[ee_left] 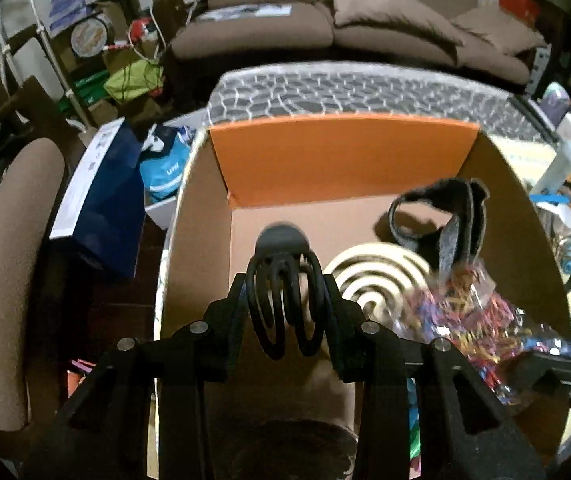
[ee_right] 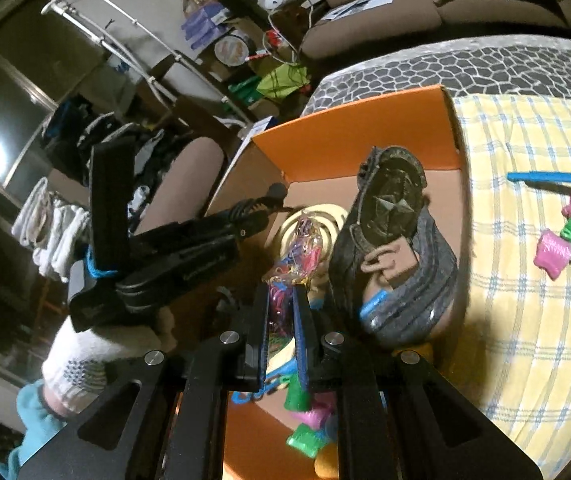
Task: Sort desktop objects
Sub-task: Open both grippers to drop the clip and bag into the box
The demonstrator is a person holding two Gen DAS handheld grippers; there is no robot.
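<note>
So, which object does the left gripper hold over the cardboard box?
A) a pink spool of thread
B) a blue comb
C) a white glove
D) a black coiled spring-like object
D: in the left wrist view the left gripper has its fingers closed on the black coiled object above the cardboard box.
</note>
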